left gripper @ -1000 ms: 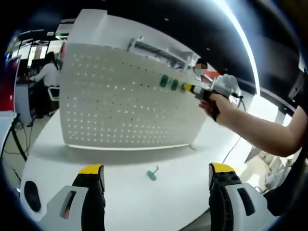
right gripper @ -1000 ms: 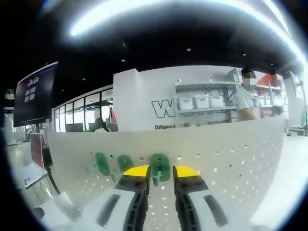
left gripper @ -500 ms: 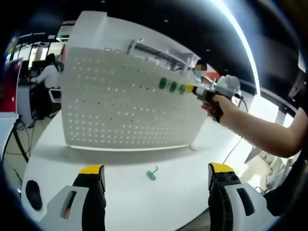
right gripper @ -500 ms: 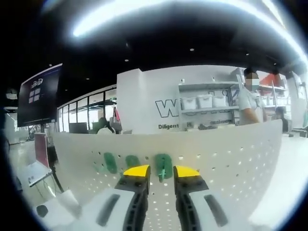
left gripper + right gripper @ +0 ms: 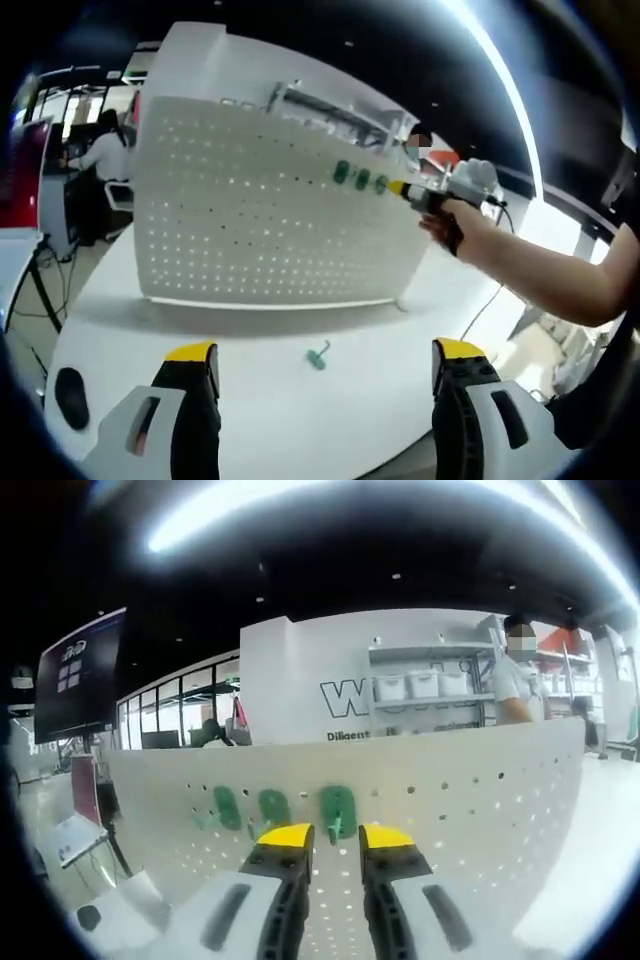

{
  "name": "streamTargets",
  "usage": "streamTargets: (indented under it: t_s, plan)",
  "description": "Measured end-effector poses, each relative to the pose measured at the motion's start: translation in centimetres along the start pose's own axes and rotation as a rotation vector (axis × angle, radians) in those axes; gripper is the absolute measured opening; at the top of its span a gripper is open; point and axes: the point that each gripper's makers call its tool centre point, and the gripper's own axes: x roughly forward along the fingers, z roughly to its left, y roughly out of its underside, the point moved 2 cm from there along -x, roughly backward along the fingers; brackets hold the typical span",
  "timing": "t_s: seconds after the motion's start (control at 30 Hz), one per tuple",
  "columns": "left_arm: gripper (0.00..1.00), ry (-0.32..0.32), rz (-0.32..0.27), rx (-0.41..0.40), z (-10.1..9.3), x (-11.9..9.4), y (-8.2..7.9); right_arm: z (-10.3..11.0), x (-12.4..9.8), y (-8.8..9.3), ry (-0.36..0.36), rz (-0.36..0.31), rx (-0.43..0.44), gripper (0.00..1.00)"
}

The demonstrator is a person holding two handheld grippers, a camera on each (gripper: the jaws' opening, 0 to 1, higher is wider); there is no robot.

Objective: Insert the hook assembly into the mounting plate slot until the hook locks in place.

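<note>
A white pegboard (image 5: 250,220) stands upright on the white table (image 5: 250,400). Three green hooks (image 5: 362,179) hang in a row near its top right. In the right gripper view the same row shows, and the rightmost hook (image 5: 338,812) sits just above my right gripper (image 5: 335,835). Its jaws stand a narrow gap apart, with the hook's prong at the top of that gap. A person's hand holds that right gripper (image 5: 400,187) against the board. One loose green hook (image 5: 318,355) lies on the table. My left gripper (image 5: 325,350) hangs wide open above the table's near side.
The table's front edge curves round at the lower left, with a dark round spot (image 5: 68,395) near it. Behind the pegboard (image 5: 480,810) are shelves with boxes (image 5: 420,690) and a standing person (image 5: 515,690). Another person (image 5: 100,155) sits at a desk far left.
In the right gripper view the hooks sit slightly higher, and the rightmost hook's prong reaches less far down between the jaws. The left gripper view has hardly shifted.
</note>
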Motion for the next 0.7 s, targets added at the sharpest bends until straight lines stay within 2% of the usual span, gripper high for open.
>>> streamTargets:
  t_s: [0.3, 0.47, 0.57, 0.7]
  plan:
    - [0.88, -0.006, 0.002, -0.007, 0.6, 0.3, -0.1, 0.0, 0.9, -0.4, 0.031, -0.017, -0.046, 0.13]
    - [0.87, -0.011, 0.010, -0.015, 1.0, 0.5, 0.1, 0.1, 1.7, -0.1, 0.030, -0.009, -0.046, 0.06]
    - [0.87, -0.014, 0.010, -0.019, 1.1, 0.5, 0.1, -0.1, 1.8, 0.0, 0.051, -0.010, -0.075, 0.02]
    - [0.86, -0.017, 0.011, -0.023, 1.3, 0.6, 0.2, -0.2, 1.9, 0.2, 0.058, -0.005, -0.072, 0.02]
